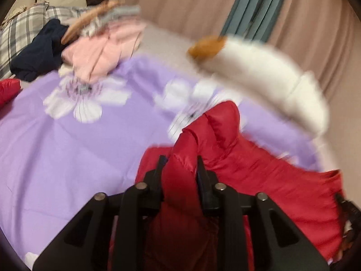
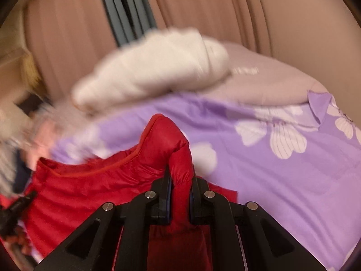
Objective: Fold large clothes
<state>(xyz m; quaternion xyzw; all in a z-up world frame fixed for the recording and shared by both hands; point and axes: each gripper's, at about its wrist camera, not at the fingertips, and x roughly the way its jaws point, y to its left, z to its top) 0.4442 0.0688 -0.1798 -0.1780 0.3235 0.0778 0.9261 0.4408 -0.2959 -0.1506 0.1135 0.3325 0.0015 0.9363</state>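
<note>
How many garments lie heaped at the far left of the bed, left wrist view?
3 at least: a navy garment leftmost, a pink one beside it, a grey striped one on top. Blur may hide others.

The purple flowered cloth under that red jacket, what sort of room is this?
Most likely a bedroom: the purple flowered bedspread, a plaid pillow at its far end, and curtains behind.

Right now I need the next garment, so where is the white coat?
The white coat lies at the far edge of the purple sheet, before the curtain, beyond the red jacket.
</note>
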